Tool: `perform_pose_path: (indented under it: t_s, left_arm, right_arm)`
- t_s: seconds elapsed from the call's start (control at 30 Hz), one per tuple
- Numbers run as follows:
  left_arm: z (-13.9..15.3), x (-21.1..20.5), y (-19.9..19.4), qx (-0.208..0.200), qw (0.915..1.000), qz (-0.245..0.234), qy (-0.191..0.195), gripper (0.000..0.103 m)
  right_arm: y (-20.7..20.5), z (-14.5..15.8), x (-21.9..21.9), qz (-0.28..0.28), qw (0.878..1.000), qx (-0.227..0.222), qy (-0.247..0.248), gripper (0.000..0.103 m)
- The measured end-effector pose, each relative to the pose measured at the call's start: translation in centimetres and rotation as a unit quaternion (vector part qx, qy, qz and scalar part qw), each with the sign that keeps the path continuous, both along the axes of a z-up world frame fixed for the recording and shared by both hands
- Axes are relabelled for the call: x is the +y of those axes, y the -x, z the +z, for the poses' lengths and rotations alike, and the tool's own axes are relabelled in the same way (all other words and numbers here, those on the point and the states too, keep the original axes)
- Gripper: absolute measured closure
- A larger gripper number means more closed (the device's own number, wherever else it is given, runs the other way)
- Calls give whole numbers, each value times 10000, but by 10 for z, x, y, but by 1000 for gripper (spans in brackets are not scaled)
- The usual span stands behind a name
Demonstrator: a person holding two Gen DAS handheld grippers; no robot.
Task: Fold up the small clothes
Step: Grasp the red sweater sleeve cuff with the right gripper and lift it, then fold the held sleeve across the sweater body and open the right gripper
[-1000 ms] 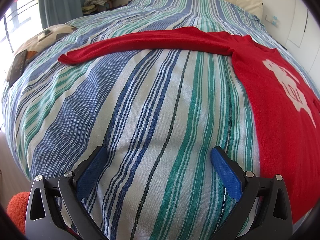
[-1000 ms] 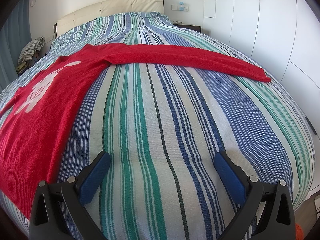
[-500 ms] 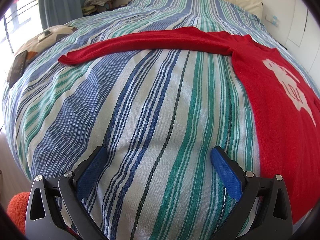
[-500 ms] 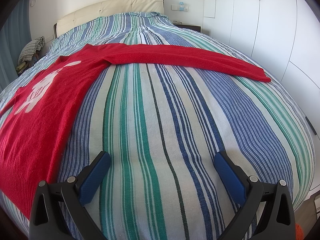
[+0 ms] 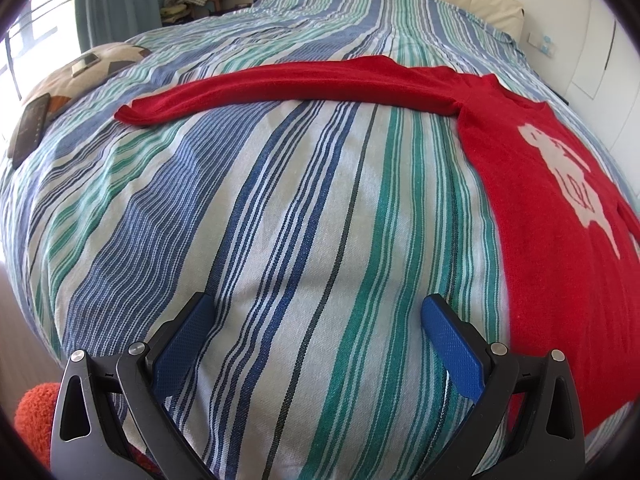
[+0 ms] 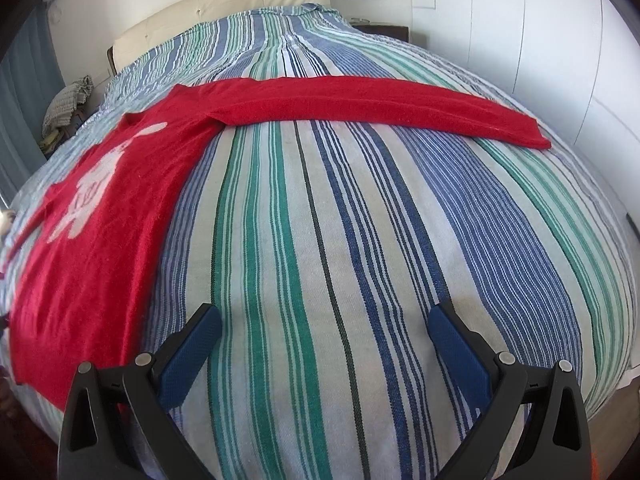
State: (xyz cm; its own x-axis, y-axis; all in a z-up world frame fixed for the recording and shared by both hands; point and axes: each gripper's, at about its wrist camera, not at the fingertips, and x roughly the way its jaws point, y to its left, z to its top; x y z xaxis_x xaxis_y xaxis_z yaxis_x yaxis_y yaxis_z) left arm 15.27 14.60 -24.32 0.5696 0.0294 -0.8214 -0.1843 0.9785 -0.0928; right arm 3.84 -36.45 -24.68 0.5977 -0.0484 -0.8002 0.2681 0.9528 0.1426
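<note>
A red sweater [image 5: 552,216] with a white figure on its front lies flat on the striped bed. In the left wrist view its body is at the right and one long sleeve [image 5: 280,88] stretches left across the bed. In the right wrist view the body [image 6: 100,216] is at the left and the other sleeve [image 6: 380,108] stretches right. My left gripper [image 5: 320,312] is open and empty over bare bedspread, left of the sweater body. My right gripper [image 6: 324,320] is open and empty over bare bedspread, right of the body.
The striped bedspread [image 5: 280,220] covers the whole bed. A patterned cushion [image 5: 92,68] with a phone [image 5: 30,128] lies at the bed's left edge. A cream headboard [image 6: 224,12] and white wardrobe doors [image 6: 540,40] are behind. An orange fluffy thing [image 5: 36,412] is low left.
</note>
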Motion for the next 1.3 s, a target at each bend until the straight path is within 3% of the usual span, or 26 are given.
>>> perform_pose_path:
  t_s: [0.1, 0.2, 0.27, 0.33, 0.43, 0.53, 0.6, 0.67, 0.7, 0.77, 0.83, 0.9, 1.0, 1.07, 1.17, 1.3]
  left_arm:
    - [8, 9, 4, 119, 9995, -17, 295, 0]
    - [20, 18, 16, 138, 9975, 54, 687, 1]
    - [28, 25, 26, 81, 9960, 136, 874, 1]
    - [35, 28, 34, 17, 9955, 214, 918, 1]
    - [43, 31, 40, -51, 9957, 344, 854, 1]
    - [41, 32, 42, -10, 9968, 374, 700, 1]
    - [32, 31, 42, 92, 9977, 423, 514, 1]
    - [21, 31, 37, 300, 9967, 544, 529, 1]
    - [17, 34, 34, 369, 9956, 612, 607, 1]
    - [14, 41, 35, 385, 9939, 761, 699, 1]
    - [15, 46, 38, 332, 9928, 829, 794, 1]
    - [13, 49, 40, 322, 9919, 856, 885, 1]
    - [10, 48, 39, 335, 9915, 866, 909, 1]
    - [10, 46, 38, 336, 9914, 870, 919, 1]
    - [10, 47, 35, 329, 9907, 896, 966, 1]
    - [11, 50, 39, 297, 9901, 901, 1035, 1]
  right_arm:
    - [8, 17, -37, -191, 9953, -249, -913, 2]
    - [13, 36, -103, -783, 9788, -696, -1760, 2]
    - [16, 43, -157, -1447, 9534, -1110, -2404, 3]
    - [15, 36, -202, -1984, 9200, -1334, -3104, 11]
    - [-3, 5, -240, -2362, 8788, -1269, -3948, 22]
    - [-18, -9, -251, -2634, 8649, -1406, -4035, 31]
    - [-31, -10, -252, -2735, 8643, -1498, -3945, 36]
    - [-45, -12, -249, -2775, 8724, -1343, -3793, 58]
    - [-53, -14, -249, -2828, 8804, -1078, -3652, 97]
    - [-62, -11, -246, -2979, 8875, -889, -3401, 99]
    - [-74, 16, -236, -2869, 9134, -903, -2743, 99]
    - [-95, 57, -214, -2379, 9436, -1017, -2065, 99]
    - [-135, 124, -156, -1280, 9703, -1387, -1514, 99]
    - [-162, 161, -104, -474, 9747, -1623, -1459, 99]
    - [-209, 196, -16, 766, 9688, -1733, -1601, 99]
    - [-254, 189, 101, 2054, 9482, -1513, -1891, 97]
